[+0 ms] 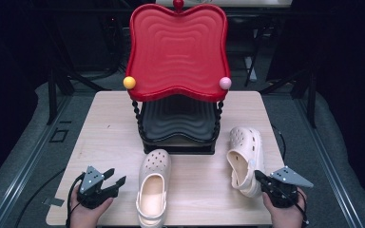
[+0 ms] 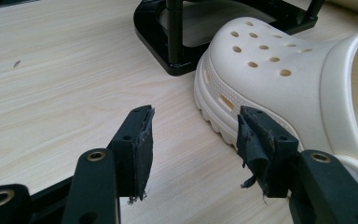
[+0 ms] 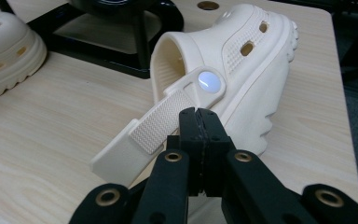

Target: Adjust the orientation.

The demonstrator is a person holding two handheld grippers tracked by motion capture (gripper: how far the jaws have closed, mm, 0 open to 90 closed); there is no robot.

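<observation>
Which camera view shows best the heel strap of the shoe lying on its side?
The right gripper view: the heel strap is close, with its ribbed texture and round rivet visible. In the high view this clog is small, its strap indistinct. The left gripper view looks at the upright clog instead.

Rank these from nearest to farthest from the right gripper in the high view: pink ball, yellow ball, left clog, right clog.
From the right gripper:
1. Right clog, right beside it.
2. Left clog, table centre.
3. Pink ball, rack's right corner.
4. Yellow ball, rack's left corner.

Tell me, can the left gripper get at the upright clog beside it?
Probably yes: the left gripper is open, with bare table between it and the clog alongside.
</observation>
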